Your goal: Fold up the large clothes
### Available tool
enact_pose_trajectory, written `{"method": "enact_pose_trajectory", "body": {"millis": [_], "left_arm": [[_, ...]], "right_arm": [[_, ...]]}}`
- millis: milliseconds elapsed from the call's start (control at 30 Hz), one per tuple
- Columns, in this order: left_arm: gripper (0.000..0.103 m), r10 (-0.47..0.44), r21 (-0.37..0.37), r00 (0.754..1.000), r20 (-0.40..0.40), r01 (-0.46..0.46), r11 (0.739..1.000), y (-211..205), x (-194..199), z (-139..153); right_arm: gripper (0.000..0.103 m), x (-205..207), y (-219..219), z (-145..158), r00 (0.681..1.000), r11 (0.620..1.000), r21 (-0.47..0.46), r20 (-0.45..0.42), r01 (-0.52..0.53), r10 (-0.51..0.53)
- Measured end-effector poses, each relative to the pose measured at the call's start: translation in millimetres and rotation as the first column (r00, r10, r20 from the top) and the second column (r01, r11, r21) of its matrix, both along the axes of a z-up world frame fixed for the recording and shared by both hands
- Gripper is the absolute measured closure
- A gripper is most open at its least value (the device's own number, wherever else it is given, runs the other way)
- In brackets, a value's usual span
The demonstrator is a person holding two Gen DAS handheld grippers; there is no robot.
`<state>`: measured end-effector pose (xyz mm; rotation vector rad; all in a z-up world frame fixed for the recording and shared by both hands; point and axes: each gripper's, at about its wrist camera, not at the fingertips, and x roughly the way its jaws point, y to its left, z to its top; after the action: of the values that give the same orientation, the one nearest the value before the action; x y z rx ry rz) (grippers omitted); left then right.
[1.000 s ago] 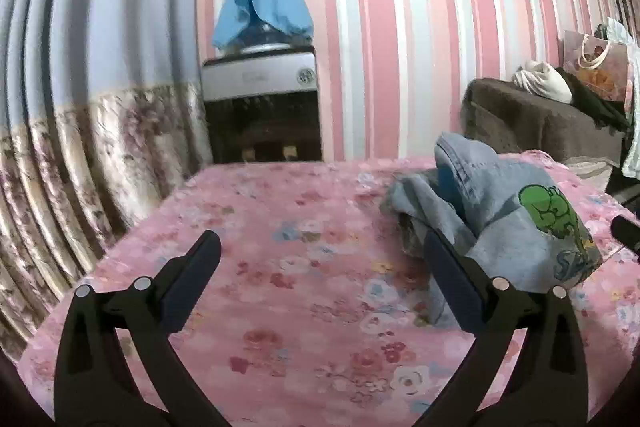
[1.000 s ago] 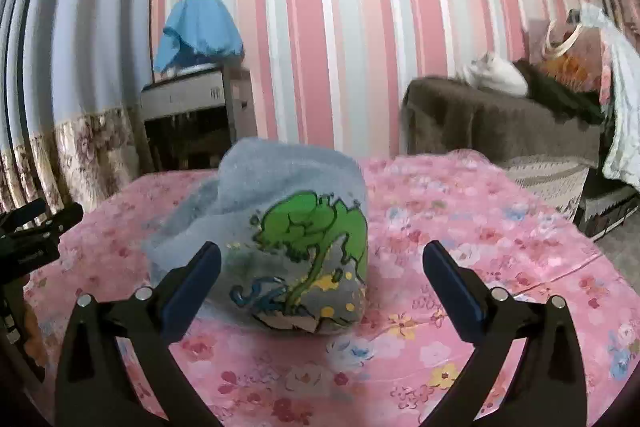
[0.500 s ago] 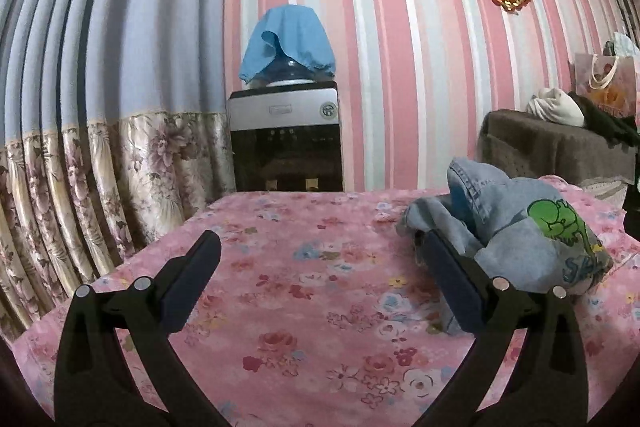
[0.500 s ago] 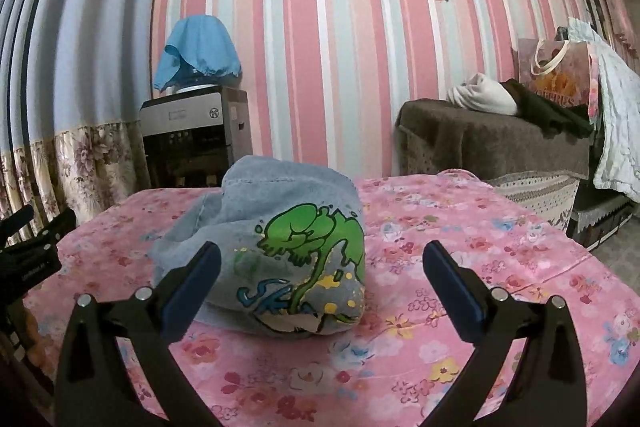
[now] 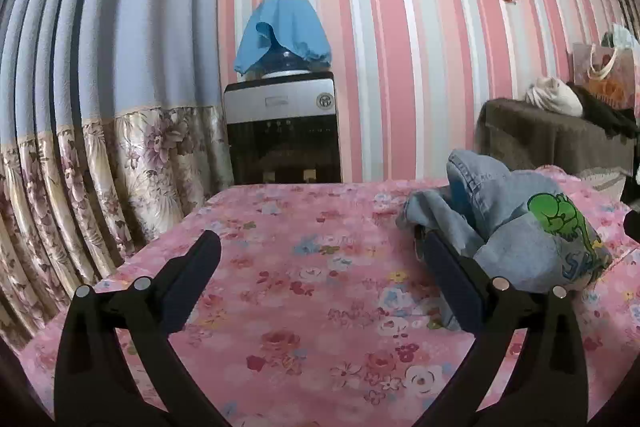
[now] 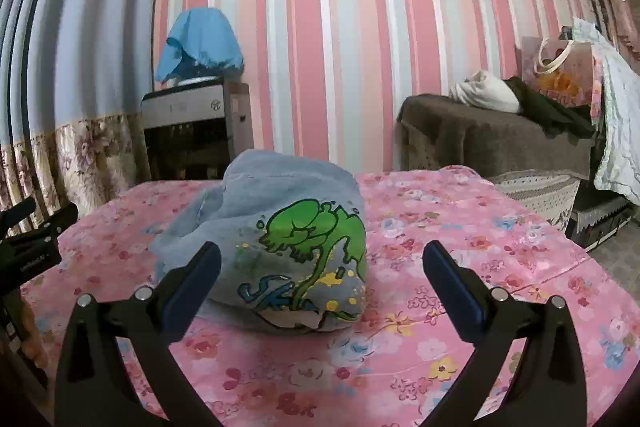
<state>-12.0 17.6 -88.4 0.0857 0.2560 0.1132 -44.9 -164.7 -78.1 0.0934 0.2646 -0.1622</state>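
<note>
A crumpled pale-blue denim garment (image 6: pixel 280 239) with a green cartoon print lies bunched on the pink floral tablecloth (image 6: pixel 460 227). My right gripper (image 6: pixel 320 259) hovers open just in front of it, fingers apart on either side of the print, holding nothing. In the left wrist view the same garment (image 5: pixel 516 227) sits at the right, with its right finger (image 5: pixel 452 271) beside the heap's near edge. My left gripper (image 5: pixel 320 259) is open over bare cloth (image 5: pixel 312 287). The left gripper's tip (image 6: pixel 32 243) shows at the left edge of the right wrist view.
A water dispenser (image 5: pixel 282 131) with a blue cover stands behind the table against the striped wall. Floral curtains (image 5: pixel 80 167) hang at the left. A brown-draped bench (image 6: pixel 492 139) with bags and clothes stands at the right. A sliver of a hand (image 6: pixel 32 335) appears at lower left.
Both cameras have tilted up and drawn slightly back, so more wall shows. The garment has not moved and both grippers stay open.
</note>
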Motion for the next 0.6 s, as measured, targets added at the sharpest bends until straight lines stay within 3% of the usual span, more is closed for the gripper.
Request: {"method": "enact_pose_trajectory", "body": {"millis": [400, 600], "left_arm": [[0.003, -0.030, -0.039, 0.993, -0.115, 0.025, 0.999, -0.2, 1.5, 26.2], [0.003, -0.032, -0.054, 0.993, -0.112, 0.026, 0.998, 1.6, 1.9, 25.2]], "right_arm": [[0.002, 3.8, 6.1, 25.4, 0.996, 0.999, 0.003, -0.081, 0.034, -0.034], [0.002, 4.9, 4.6, 23.2, 0.996, 0.999, 0.000, -0.080, 0.037, -0.037]]}}
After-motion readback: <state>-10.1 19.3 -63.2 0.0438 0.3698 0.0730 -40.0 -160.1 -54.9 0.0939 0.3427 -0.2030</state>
